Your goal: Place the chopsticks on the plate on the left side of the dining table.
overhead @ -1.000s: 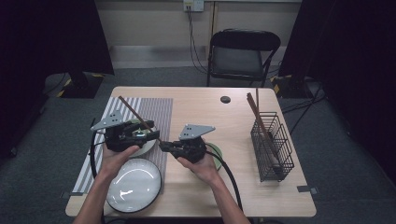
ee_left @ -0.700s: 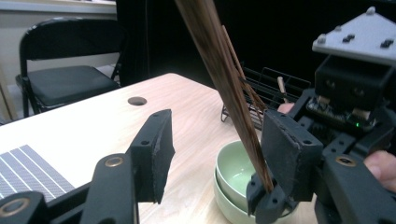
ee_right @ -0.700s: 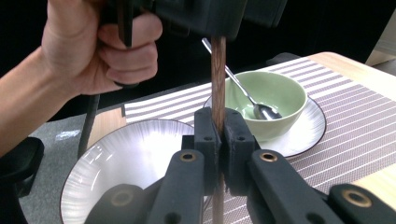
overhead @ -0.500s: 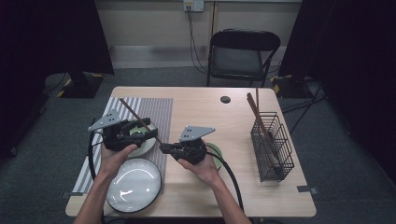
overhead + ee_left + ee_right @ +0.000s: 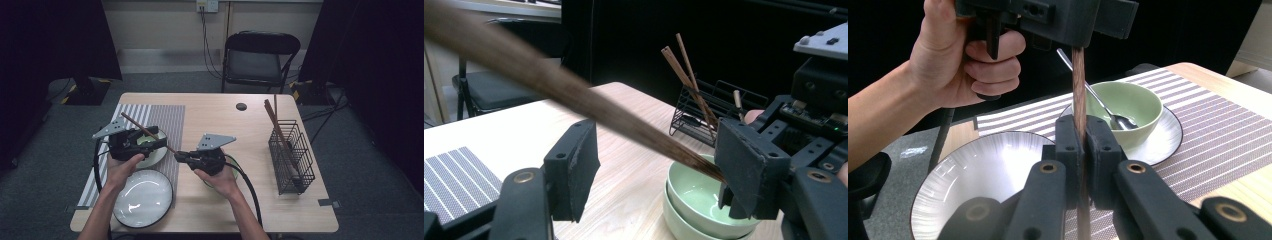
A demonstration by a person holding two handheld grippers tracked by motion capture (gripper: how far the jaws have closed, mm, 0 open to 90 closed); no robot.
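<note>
left gripper [image 5: 156, 143] fingers just opened | chopstick [image 5: 145, 131] free between | right gripper [image 5: 181, 156] clamps tip

Light wooden table [image 5: 210, 200], striped mat [image 5: 170, 117] laid along its left edge, large plate [image 5: 145, 200] set near the front left corner, small plate [image 5: 152, 156] placed on the mat, wire rack [image 5: 292, 155] stood by the right edge, dark round cap [image 5: 241, 106] seen near the back edge.

Left gripper [image 5: 649, 175] jaws just opening, apart around brown chopstick [image 5: 574, 95]; stacked green bowls [image 5: 694, 202] beyond; wire basket [image 5: 704, 117] behind.
</note>
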